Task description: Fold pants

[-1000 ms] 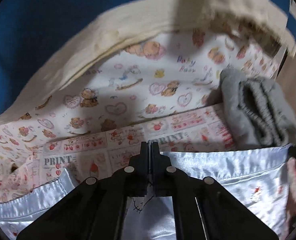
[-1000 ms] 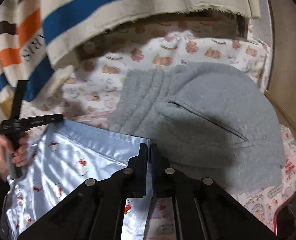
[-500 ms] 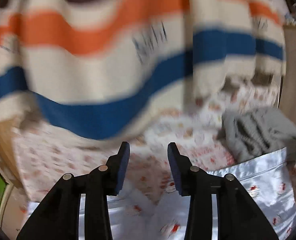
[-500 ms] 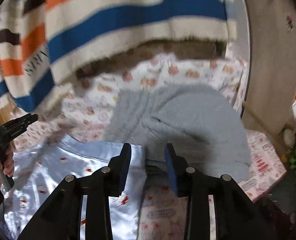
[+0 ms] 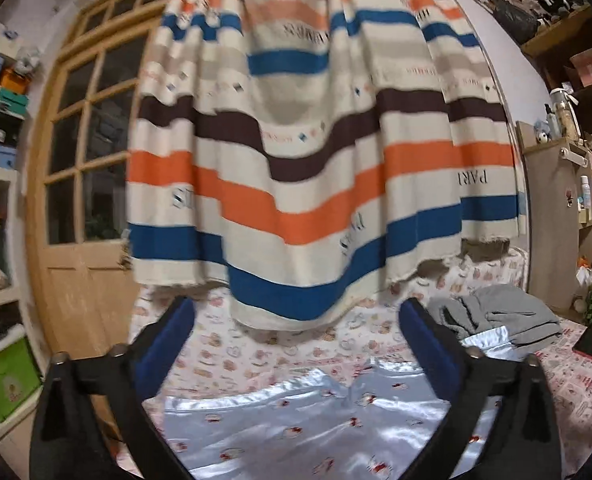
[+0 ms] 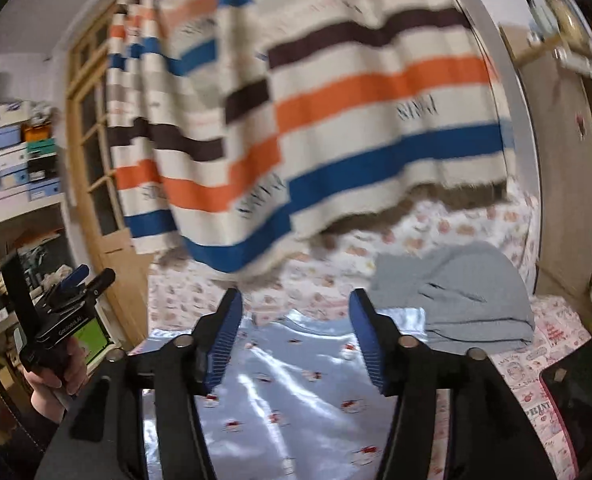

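The shiny light-blue pants point(image 5: 316, 424) with small red prints lie folded flat on the bed; they also show in the right wrist view point(image 6: 296, 392). My left gripper point(image 5: 296, 344) is wide open and empty, raised above the pants. My right gripper point(image 6: 296, 340) is open and empty, also above the pants. The left gripper point(image 6: 68, 304), held in a hand, shows at the left of the right wrist view.
A folded grey garment point(image 5: 500, 316) lies at the right of the pants, also in the right wrist view point(image 6: 456, 296). A striped curtain point(image 5: 316, 160) hangs over the far side of the printed bedsheet point(image 5: 264, 344). A wooden door point(image 5: 84, 200) and shelves point(image 5: 0, 160) stand left.
Both grippers were shut on the pants' edge a second ago. They opened, let the pants go and lifted up and back from the bed.
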`<state>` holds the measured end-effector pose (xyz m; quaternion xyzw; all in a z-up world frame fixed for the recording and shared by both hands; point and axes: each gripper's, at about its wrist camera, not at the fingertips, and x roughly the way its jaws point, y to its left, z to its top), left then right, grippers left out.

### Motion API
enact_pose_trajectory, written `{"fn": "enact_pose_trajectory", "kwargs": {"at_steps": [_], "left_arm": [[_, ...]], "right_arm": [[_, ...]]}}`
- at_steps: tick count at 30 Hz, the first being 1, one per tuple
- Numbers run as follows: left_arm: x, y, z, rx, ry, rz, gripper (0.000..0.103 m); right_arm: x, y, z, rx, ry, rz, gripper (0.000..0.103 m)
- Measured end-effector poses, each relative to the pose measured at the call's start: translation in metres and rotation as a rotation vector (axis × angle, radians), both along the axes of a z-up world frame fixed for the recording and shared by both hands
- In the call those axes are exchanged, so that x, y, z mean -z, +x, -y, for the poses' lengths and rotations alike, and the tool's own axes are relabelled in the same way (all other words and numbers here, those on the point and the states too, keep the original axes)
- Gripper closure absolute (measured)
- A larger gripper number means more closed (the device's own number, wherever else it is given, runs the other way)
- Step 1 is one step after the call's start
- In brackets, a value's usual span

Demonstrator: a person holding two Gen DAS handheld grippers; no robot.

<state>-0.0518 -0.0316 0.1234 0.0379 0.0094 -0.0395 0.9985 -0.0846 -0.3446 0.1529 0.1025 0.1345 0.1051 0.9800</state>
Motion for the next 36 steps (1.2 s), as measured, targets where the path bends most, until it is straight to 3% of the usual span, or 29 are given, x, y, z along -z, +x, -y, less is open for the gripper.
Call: {"fn": "enact_pose_trajectory", "kwargs": {"at_steps": [4, 11, 16, 24, 27, 31, 36], "left_arm": [[0.002, -0.035, -0.004, -0.052, 0.055, 0.067, 0.000], [0.007, -0.087, -0.029, -0.112, 0.047, 0.070, 0.000], [0.015, -0.114, -0.054, -0.160, 0.016, 0.068, 0.000], [0.044, -0.135, -0.092, -0.261, 0.010, 0.050, 0.000], [0.059, -0.129, -0.109, -0.292, -0.018, 0.006, 0.000], [0.091, -0.106, -0.136, -0.348, -0.068, -0.128, 0.000], [0.120, -0.099, -0.161, -0.337, -0.168, -0.207, 0.000]], "right_arm": [[0.001, -0.020, -0.035, -0.019, -0.006, -0.002, 0.023], [0.020, -0.025, -0.079, -0.043, 0.036, -0.075, 0.023], [0.045, -0.031, -0.129, -0.187, 0.020, -0.097, 0.021], [0.094, -0.033, -0.198, -0.303, -0.030, -0.129, 0.021], [0.120, -0.033, -0.220, -0.307, -0.079, -0.141, 0.021], [0.152, -0.035, -0.245, -0.253, -0.117, -0.162, 0.021], [0.169, -0.052, -0.268, -0.290, -0.187, -0.117, 0.028]]}}
